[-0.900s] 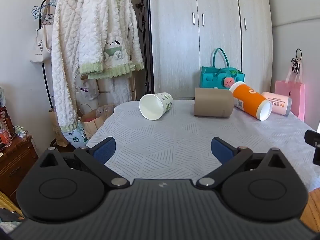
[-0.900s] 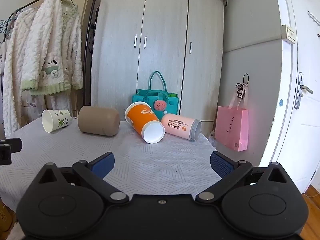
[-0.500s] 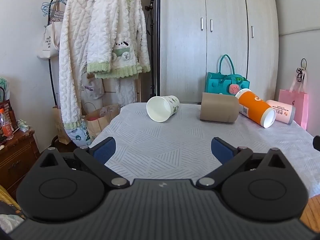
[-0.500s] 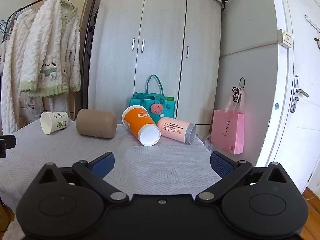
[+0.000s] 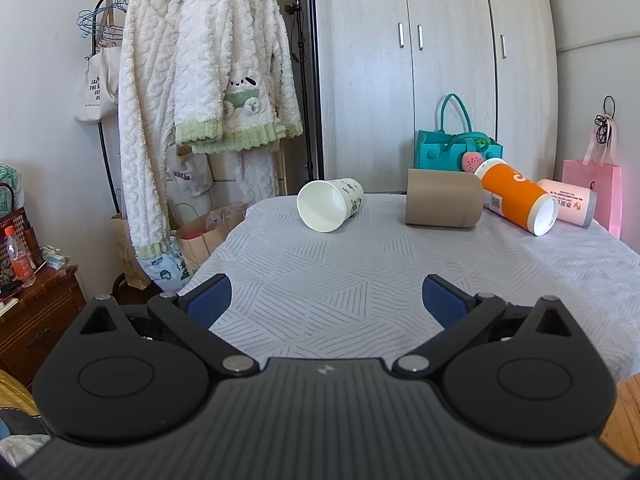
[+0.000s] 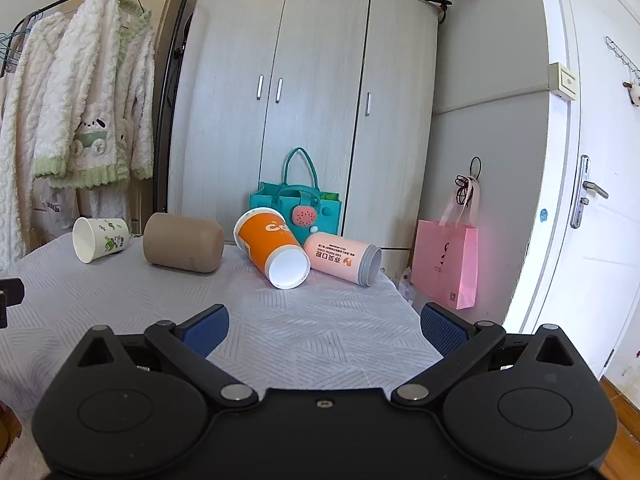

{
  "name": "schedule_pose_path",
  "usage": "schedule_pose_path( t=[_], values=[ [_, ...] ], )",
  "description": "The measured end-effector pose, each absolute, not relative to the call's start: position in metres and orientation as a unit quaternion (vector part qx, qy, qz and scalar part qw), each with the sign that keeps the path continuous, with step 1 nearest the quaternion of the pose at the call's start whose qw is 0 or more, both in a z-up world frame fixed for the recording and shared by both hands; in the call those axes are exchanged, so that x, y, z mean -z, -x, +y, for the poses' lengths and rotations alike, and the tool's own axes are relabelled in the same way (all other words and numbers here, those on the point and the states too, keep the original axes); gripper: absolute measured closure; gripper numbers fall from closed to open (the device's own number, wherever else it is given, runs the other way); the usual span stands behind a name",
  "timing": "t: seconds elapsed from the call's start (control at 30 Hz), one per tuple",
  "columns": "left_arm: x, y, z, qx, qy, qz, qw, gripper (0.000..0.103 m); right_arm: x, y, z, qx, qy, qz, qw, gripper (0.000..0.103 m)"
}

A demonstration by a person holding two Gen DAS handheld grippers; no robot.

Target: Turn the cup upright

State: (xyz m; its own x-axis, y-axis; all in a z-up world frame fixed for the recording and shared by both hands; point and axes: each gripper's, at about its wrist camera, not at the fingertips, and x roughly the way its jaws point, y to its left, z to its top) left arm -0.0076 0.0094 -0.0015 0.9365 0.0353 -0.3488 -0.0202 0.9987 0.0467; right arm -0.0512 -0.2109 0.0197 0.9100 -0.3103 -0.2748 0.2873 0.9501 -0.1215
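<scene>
Several cups lie on their sides at the far edge of the table (image 5: 360,280). From left: a white paper cup with green print (image 5: 330,209) (image 6: 100,239), a brown cup (image 5: 443,204) (image 6: 183,242), an orange cup (image 5: 518,200) (image 6: 272,247) and a pink cup (image 5: 568,201) (image 6: 344,258). My left gripper (image 5: 326,300) is open and empty above the near part of the table. My right gripper (image 6: 324,326) is open and empty, also well short of the cups.
A teal bag (image 5: 456,152) stands behind the cups against the wardrobe (image 6: 300,100). A pink bag (image 6: 446,262) hangs right of the table. A clothes rack with robes (image 5: 200,100) stands at the left. A wooden cabinet (image 5: 32,312) is at the near left.
Both grippers have tilted up and drifted slightly; the cups sit a little lower and more to the right in the left view. No cup has moved. Both jaws stay open.
</scene>
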Motion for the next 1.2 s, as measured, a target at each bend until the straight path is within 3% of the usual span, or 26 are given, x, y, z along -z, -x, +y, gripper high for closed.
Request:
schedule_pose_path(
  t=[1.2],
  values=[
    [0.0063, 0.0118, 0.0100, -0.003, -0.018, 0.189, 0.982, 0.000, -0.0187, 0.0490, -0.2063, 0.150, 0.045, 0.154, 0.976, 0.000]
  ],
)
